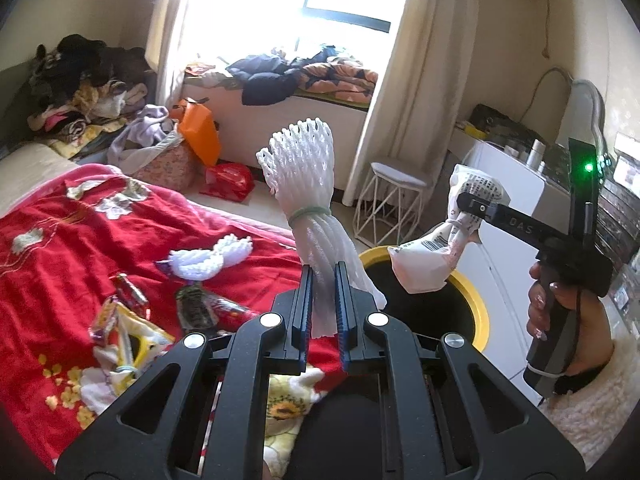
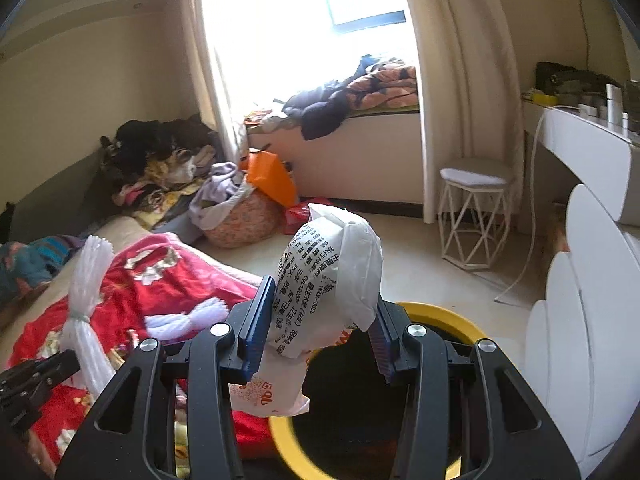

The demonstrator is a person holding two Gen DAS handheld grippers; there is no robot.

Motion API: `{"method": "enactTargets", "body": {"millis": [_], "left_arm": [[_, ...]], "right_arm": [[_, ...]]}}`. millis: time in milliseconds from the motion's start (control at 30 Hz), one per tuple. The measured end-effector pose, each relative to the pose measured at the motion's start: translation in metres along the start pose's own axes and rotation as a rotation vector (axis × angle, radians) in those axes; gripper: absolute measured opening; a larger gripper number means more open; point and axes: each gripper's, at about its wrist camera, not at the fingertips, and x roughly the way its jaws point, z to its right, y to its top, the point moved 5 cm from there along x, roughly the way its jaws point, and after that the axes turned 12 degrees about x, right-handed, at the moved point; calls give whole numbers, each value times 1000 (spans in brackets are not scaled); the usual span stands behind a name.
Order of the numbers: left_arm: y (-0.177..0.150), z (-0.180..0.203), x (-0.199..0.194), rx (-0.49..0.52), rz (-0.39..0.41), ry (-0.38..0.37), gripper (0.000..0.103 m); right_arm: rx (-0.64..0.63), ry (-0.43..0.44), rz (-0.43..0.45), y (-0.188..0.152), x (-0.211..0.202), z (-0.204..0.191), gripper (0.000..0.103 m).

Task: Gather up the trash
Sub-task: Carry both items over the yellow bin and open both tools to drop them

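Observation:
My left gripper [image 1: 324, 300] is shut on a bundle of white foam fruit netting [image 1: 308, 184] tied with a green band, held upright beside the bed. My right gripper [image 2: 320, 328] is shut on a crumpled white printed plastic bag [image 2: 332, 280], held over the yellow-rimmed black trash bin [image 2: 444, 316]. In the left wrist view the right gripper [image 1: 466, 204] holds that bag [image 1: 428, 256] above the bin [image 1: 480, 304]. The netting also shows in the right wrist view [image 2: 88, 300]. More trash lies on the red bedspread [image 1: 80, 232]: another foam net [image 1: 208, 258] and several wrappers [image 1: 128, 308].
A white wire stool [image 1: 394, 204] stands by the curtain. A white dresser [image 2: 588, 152] with bottles is on the right. Bags and a clothes pile [image 1: 80, 88] sit on the floor by the window seat. An orange bag [image 1: 200, 132] and a red bag [image 1: 228, 180] lie there.

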Motion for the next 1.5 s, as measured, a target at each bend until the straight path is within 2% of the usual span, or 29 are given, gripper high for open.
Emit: {"method": "enactTargets", "body": {"millis": [700, 1100, 1500], "left_arm": [[-11, 61, 58, 84, -97, -93, 7], [-17, 93, 101, 121, -159, -143, 7], [-33, 107, 135, 140, -228, -150, 7]], "right_arm": [[56, -189, 36, -10, 11, 74, 42], [75, -231, 8, -19, 22, 97, 42], [99, -218, -53, -29, 38, 113, 46]]}}
